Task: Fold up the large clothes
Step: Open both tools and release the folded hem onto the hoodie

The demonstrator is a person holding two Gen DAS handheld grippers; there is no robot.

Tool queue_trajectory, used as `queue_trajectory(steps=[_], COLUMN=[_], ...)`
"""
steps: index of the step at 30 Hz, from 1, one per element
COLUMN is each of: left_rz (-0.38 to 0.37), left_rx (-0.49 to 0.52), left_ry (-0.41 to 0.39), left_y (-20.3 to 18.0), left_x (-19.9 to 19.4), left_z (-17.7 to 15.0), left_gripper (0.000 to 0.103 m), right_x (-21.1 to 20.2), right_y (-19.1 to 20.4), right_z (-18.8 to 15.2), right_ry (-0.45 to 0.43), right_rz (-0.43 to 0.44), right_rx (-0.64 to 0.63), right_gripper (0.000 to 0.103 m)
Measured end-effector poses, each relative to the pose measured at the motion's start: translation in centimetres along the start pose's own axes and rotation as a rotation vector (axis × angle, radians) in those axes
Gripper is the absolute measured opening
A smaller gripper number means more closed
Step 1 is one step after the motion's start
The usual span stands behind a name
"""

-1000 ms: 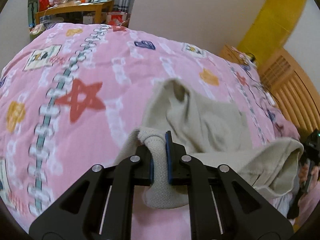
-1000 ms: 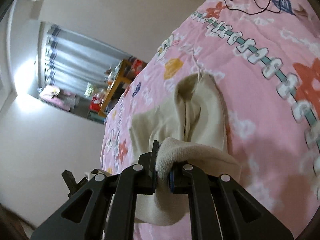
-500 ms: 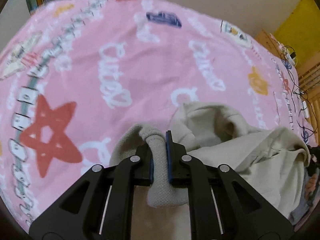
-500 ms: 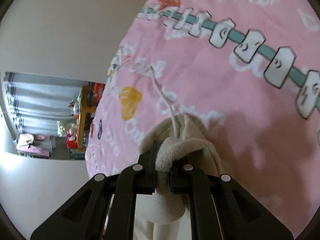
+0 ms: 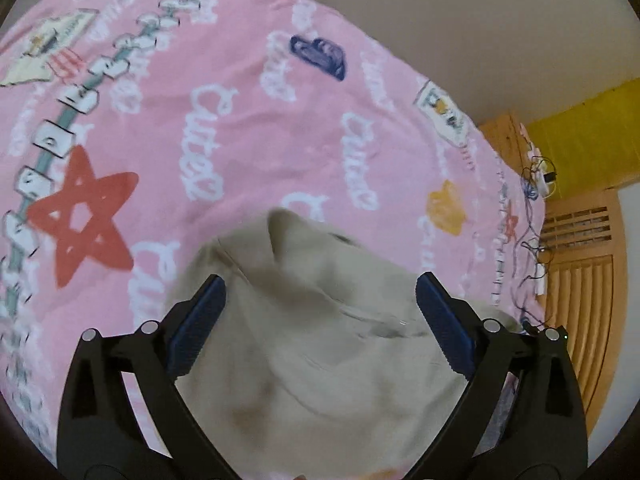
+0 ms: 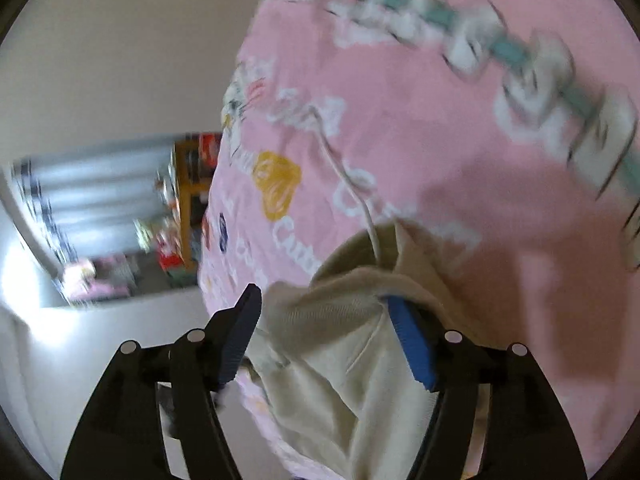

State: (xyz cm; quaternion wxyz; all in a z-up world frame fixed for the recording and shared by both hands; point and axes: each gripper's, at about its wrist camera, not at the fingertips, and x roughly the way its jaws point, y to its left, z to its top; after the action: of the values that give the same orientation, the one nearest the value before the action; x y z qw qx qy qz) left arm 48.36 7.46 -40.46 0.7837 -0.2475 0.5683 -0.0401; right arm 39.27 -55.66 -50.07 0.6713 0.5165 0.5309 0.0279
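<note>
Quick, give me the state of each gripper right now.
Left gripper: jaws opening, wide apart, pads clear of the beige garment lying between them.
Right gripper: jaws opening, garment loose between them, not clamped.

My left gripper (image 5: 318, 304): matte black frame, two angled fingers with open triangular cut-outs, ribbed dark-blue pads (image 5: 196, 330) on the inner faces, round silver screws at the finger pivots, a tiny green light near its right edge. My right gripper (image 6: 326, 334): same black build, silver screws, brighter blue ribbed pad (image 6: 412, 344) on one finger.
</note>
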Motion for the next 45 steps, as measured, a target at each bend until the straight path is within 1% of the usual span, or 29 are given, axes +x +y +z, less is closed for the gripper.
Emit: queue_trajectory(steps=[1,2,3,4,5,6,8,9,10,11,12,13,15,16,19,21,24,27,30,32,33,34,35,36,37,39,40,43,45], left_rz=[0.008,0.01,0.024,0.048,0.044,0.037,0.046,0.057,0.097,0.114,0.148,0.167,0.177,0.168,0.107,0.067,0.022,-0.026,-0.014,0.0,0.008,0.012,0.013,0.017,0.019,0.017,0.018,0.042,0.055], left_rx=[0.012,0.038,0.069,0.102,0.15,0.225,0.401,0.508,0.677,0.786,0.963,1.108,1.257,1.303,1.373,1.394,1.395,1.375,1.381,1.377,1.378,1.377,1.376,1.378,1.378,1.366,1.359,1.39,1.403], left_ry=[0.0,-0.013,-0.041,-0.038,-0.017,0.008,0.06,0.088,0.117,0.133,0.156,0.175,0.204,0.207,0.249,0.3,0.344,0.346,0.31,0.282,0.27,0.261,0.253,0.243,0.237,0.238,0.233,0.223,0.212], left_y=[-0.9,-2.2,-3.5,-4.6,-5.6,-6.8,-9.0,-9.8,-10.7,-11.0,-11.2,-11.0,-10.3,-9.8,-8.8,-8.5,-8.2,-7.6,-7.2,-6.9,-6.7,-6.4,-6.2,-5.9,-5.7,-5.3,-5.2,-5.1,-5.0], left_x=[-0.9,-2.1,-3.2,-3.6,-3.5,-3.1,-1.4,-0.1,1.8,2.9,4.6,6.2,8.5,9.6,11.9,13.3,14.8,15.1,14.6,14.0,13.5,13.1,12.8,12.4,12.1,11.6,11.3,11.0,10.7], left_z=[-0.1,-0.7,-1.6,-2.2,-2.5,-3.0,-3.8,-4.6,-5.9,-6.9,-8.4,-9.7,-10.6,-10.6,-10.2,-9.7,-9.5,-9.3,-10.0,-10.7,-11.1,-11.4,-11.4,-11.5,-11.5,-11.3,-11.3,-11.9,-12.0], left_gripper=[0.094,0.094,0.097,0.097,0.097,0.097,0.097,0.097,0.097,0.097,0.097,0.097,0.097,0.097,0.097,0.097,0.097,0.097,0.096,0.089,0.082,0.075,0.071,0.059,0.046,0.031,0.027,0.02,0.018], right_x=[-1.7,-3.0,-4.9,-6.7,-7.5,-8.0,-7.3,-6.5,-4.9,-3.5,-1.9,0.6,4.5,6.2,12.5,14.9,18.0,20.1,20.5,20.1,19.7,19.4,18.9,18.5,18.3,18.1,17.8,16.6,15.1], right_y=[0.9,1.5,2.1,2.7,3.1,4.4,8.1,9.4,11.1,11.9,12.6,13.3,13.7,13.7,13.7,13.8,13.4,12.2,11.8,12.0,12.0,11.9,11.5,11.3,11.0,10.3,10.2,10.4,11.3], right_z=[0.3,0.5,0.6,0.3,0.0,-0.4,-1.7,-2.5,-4.3,-5.6,-6.9,-8.9,-11.0,-11.7,-13.9,-14.7,-15.5,-16.2,-16.9,-17.4,-18.1,-18.7,-19.8,-20.6,-21.2,-22.2,-22.6,-23.1,-23.2], right_ry=[-0.026,-0.048,-0.075,-0.105,-0.119,-0.113,-0.099,-0.094,-0.055,-0.013,0.033,0.096,0.195,0.229,0.336,0.39,0.513,0.596,0.631,0.64,0.644,0.659,0.671,0.675,0.692,0.672,0.656,0.592,0.501], right_rz=[-0.044,-0.064,-0.086,-0.134,-0.171,-0.212,-0.271,-0.282,-0.279,-0.275,-0.277,-0.283,-0.305,-0.327,-0.437,-0.451,-0.47,-0.571,-0.612,-0.633,-0.664,-0.687,-0.732,-0.745,-0.75,-0.799,-0.806,-0.822,-0.839], right_rx=[-0.045,-0.075,-0.104,-0.132,-0.166,-0.26,-0.58,-0.71,-0.909,-1.021,-1.124,-1.252,-1.38,-1.426,-1.563,-1.57,-1.545,-1.555,-1.563,-1.563,-1.597,-1.62,-1.679,-1.709,-1.716,-1.745,-1.752,-1.761,-1.771], right_gripper=[0.087,0.09,0.09,0.09,0.09,0.09,0.09,0.09,0.09,0.089,0.089,0.088,0.087,0.084,0.08,0.08,0.08,0.081,0.076,0.051,0.044,0.032,0.028,0.023,0.014,0.012,0.01,0.009,0.008])
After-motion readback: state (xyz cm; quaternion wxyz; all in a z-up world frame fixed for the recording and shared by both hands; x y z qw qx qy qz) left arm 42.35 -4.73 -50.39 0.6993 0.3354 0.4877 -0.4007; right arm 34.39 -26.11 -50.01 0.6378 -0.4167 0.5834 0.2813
